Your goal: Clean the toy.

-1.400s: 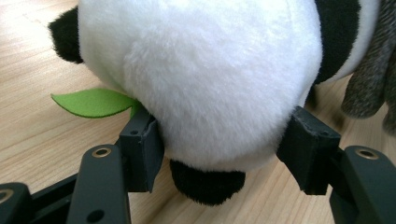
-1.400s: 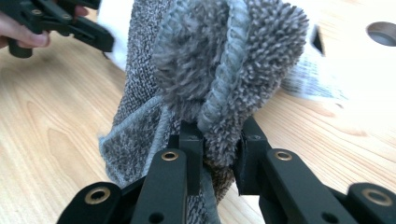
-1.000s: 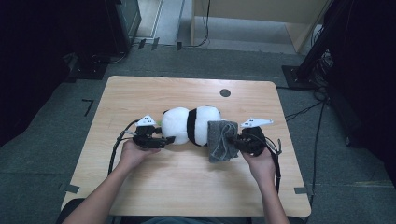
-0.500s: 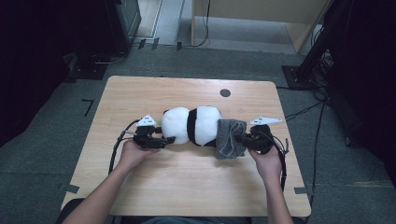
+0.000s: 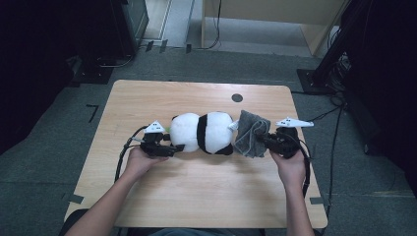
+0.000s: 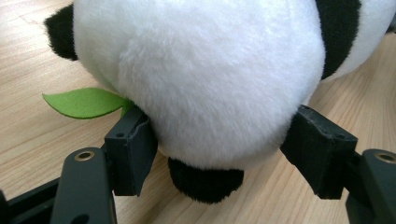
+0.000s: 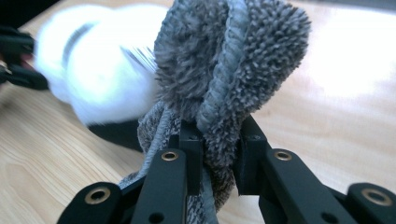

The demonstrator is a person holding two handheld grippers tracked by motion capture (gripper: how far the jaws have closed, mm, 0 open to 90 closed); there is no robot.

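Soft black-and-white plush panda toy [image 5: 204,132] lies on its side across the middle of the pale wooden surface [image 5: 196,196], long axis running left to right in the high view. A small green felt leaf [image 6: 84,102] sticks out from beneath the toy's white round end, flat against the wood.

Left tongs [image 5: 173,146] sit at the panda's left end. In the left gripper view the two black jaws stand on either side of the white rounded end; the left pad [image 6: 133,151] touches the fur beside the leaf, the right one sits at the fur's edge. Jaws partly spread around the plush, fur bulging between them; a firm squeeze cannot be told. Left hand [image 5: 140,162] rests on the wood behind them.

Right tongs [image 5: 263,140] are pressed together on a crumpled grey terry-cloth towel [image 5: 251,132], pinching a bunched fold with its corded hem. Towel hangs just beside the panda's right end, touching it or nearly so. Right hand [image 5: 290,164] holds that gripper low over the wood, cable [image 5: 307,172] trailing back along the forearm
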